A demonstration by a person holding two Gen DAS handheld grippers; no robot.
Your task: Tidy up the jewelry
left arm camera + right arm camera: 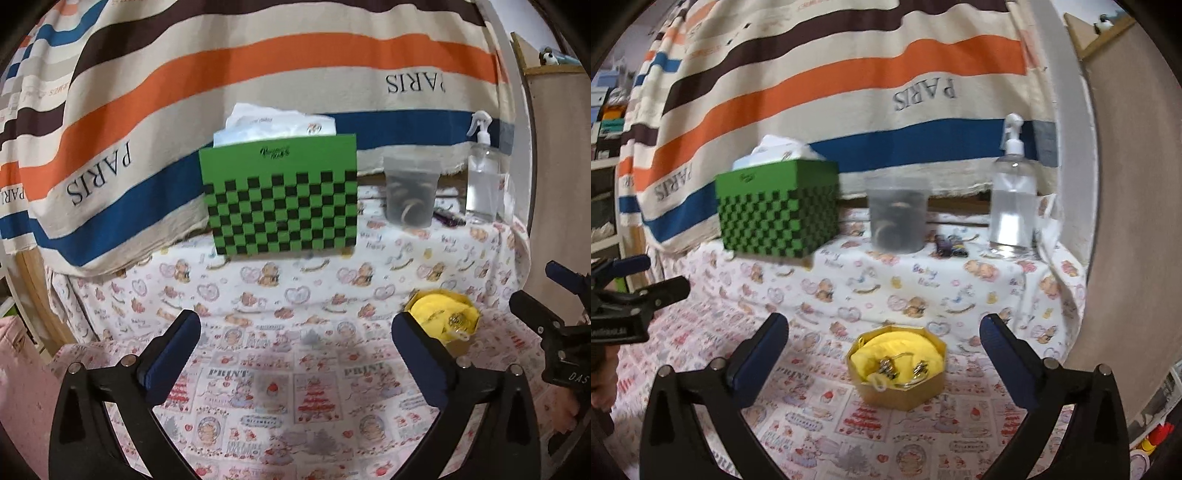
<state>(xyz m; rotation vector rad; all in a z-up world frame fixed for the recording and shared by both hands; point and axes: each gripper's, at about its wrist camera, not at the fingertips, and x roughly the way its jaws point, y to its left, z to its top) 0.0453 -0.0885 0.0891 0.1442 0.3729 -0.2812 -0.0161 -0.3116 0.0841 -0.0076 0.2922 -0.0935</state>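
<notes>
A small gold octagonal box (903, 389) with a yellow cloth lining sits on the patterned tablecloth, with gold jewelry pieces (901, 369) lying on the cloth. In the right wrist view the box lies ahead of my right gripper (884, 339), whose jaws stand wide open with nothing between them. In the left wrist view the same box (443, 317) shows just behind the right finger (421, 354) of my left gripper (295, 343), which is also wide open and empty. Each gripper appears at the edge of the other's view: the right gripper (546, 314), the left gripper (639, 291).
A green and black checkered box (280, 195) holding white paper stands at the back. A cloudy plastic cup (410, 192) and a clear spray bottle (482, 177) stand to its right, with a small dark object (949, 243) between them. A striped cloth (258, 62) hangs behind.
</notes>
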